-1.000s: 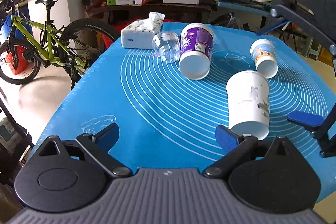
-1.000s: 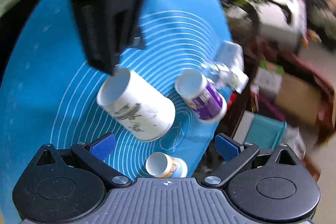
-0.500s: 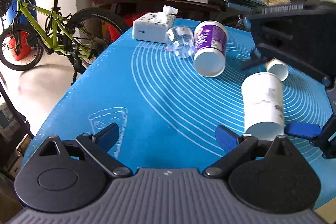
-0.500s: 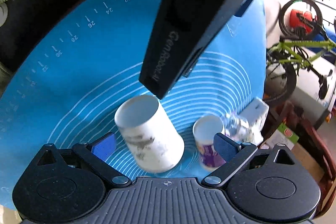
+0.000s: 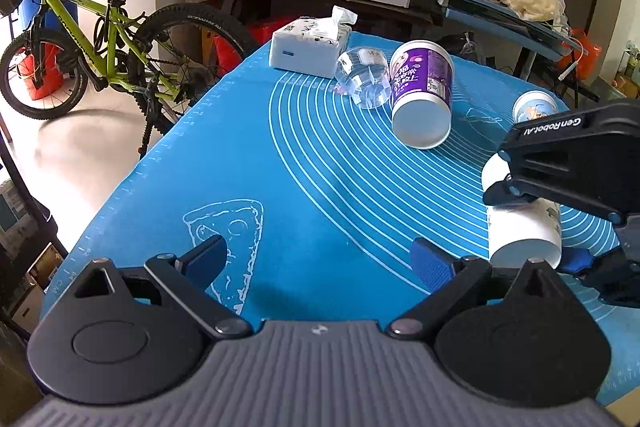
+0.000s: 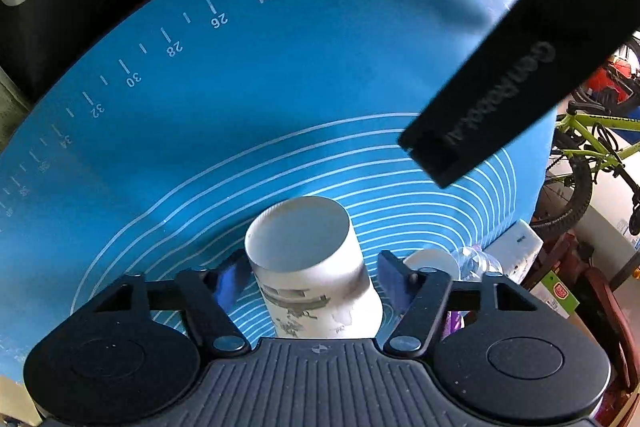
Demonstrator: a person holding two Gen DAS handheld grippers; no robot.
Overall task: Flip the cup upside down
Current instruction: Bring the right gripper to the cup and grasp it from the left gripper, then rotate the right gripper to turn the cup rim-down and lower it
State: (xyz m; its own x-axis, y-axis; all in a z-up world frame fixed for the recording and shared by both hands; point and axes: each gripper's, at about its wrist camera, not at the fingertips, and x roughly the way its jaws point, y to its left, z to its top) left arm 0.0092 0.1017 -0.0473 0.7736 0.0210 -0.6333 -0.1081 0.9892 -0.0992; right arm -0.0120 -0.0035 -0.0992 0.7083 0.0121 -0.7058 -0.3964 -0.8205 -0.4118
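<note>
A white cup with a grey print (image 6: 316,267) lies on its side on the blue mat (image 6: 240,87), its open mouth facing away from the right wrist camera. My right gripper (image 6: 310,277) straddles the cup with its blue pads on either side; the jaws are open and I see small gaps to the cup's sides. In the left wrist view the same cup (image 5: 520,227) lies at the right, partly hidden by the right gripper's body (image 5: 572,163). My left gripper (image 5: 320,259) is open and empty, low over the mat near its front.
A purple cup (image 5: 422,95), a clear plastic cup (image 5: 364,79) and a small printed cup (image 5: 534,107) lie on the mat further back. A tissue pack (image 5: 308,43) sits at the far edge. A green bicycle (image 5: 100,39) stands left of the table.
My right gripper has come down around the white cup, with its pads now on both sides of it. My left gripper has drawn back and to the left, still open.
</note>
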